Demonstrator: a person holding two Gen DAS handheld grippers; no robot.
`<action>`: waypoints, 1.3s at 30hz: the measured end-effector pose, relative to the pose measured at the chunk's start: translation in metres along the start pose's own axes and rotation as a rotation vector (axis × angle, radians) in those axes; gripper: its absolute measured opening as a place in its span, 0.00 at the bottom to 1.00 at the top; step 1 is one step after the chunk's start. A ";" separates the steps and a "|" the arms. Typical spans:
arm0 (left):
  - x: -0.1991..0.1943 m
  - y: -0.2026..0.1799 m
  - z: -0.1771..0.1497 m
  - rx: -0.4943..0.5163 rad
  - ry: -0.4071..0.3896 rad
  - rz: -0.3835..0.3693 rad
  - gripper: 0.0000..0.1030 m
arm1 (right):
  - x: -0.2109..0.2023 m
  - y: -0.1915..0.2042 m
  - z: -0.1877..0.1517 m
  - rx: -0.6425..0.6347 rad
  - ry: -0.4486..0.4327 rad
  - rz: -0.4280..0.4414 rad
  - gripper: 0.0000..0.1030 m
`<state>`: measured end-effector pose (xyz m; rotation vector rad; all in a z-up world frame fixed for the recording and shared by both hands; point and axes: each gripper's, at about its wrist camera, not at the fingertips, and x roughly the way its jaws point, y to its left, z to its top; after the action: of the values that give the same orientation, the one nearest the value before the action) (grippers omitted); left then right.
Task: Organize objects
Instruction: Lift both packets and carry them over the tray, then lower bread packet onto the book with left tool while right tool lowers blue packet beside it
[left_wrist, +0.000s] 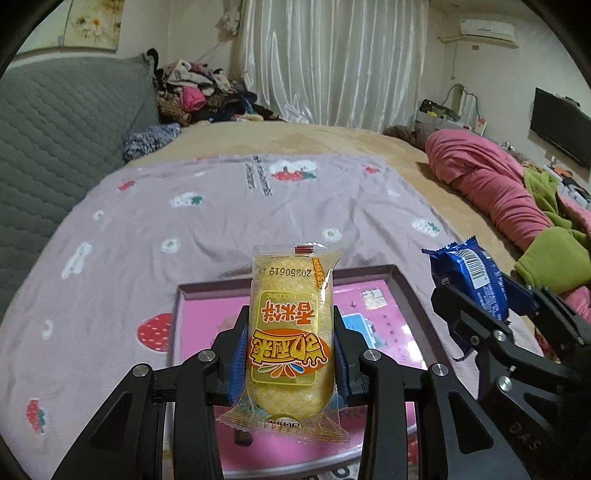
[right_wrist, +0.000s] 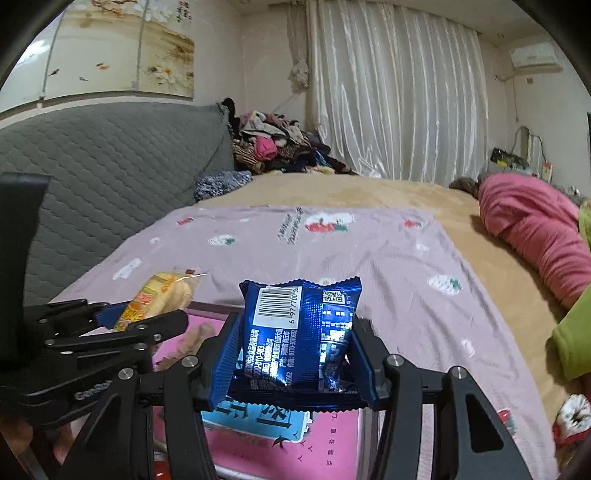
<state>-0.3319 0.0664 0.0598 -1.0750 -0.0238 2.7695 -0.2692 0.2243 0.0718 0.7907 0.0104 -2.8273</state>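
**Two snacks in hand, both over the tray — drop-off next**

Both of my grippers are loaded and hanging above the pink tray (left_wrist: 397, 275), which sits on the lilac strawberry-print sheet (left_wrist: 155, 218) on the bed.

- Left gripper (left_wrist: 290, 343): jaws partly closed, blue pads pressing both long sides of the yellow rice-cracker packet (left_wrist: 290, 332). Packet stands upright between the fingers, label upside down to my camera, tail seal hanging over the tray floor.
- Right gripper (right_wrist: 295, 354): jaws set wider, clamped on the blue foil snack pack (right_wrist: 299, 332), barcode side up. Foil is bowed inward a bit, so the grip looks firm.

Step, as I read it: carry phase is done or nearly so, placement into the tray is up. Neither pack touches the tray.

Next move calls for:
- lowering each pack until it nears the pink floor, then releasing
- keeping the two grippers apart; they sit close side by side, left one just to the left of the right in the right wrist view
- laying packs flat, inside the raised rim

Pose: both grippers pitched downward toward the tray's near half. Something dark lies under the yellow packet on the tray — can't make out what, it's mostly hidden.
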 end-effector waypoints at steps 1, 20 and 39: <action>0.006 0.000 -0.003 -0.002 0.006 -0.002 0.38 | 0.005 -0.002 -0.003 0.000 0.006 0.000 0.53; 0.083 -0.009 -0.034 0.033 0.123 -0.011 0.38 | 0.068 -0.006 -0.035 -0.059 0.140 -0.058 0.53; 0.107 -0.005 -0.044 0.035 0.205 -0.012 0.39 | 0.106 -0.018 -0.059 -0.058 0.286 -0.093 0.53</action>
<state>-0.3793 0.0864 -0.0432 -1.3387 0.0445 2.6246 -0.3313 0.2244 -0.0337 1.2021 0.1758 -2.7575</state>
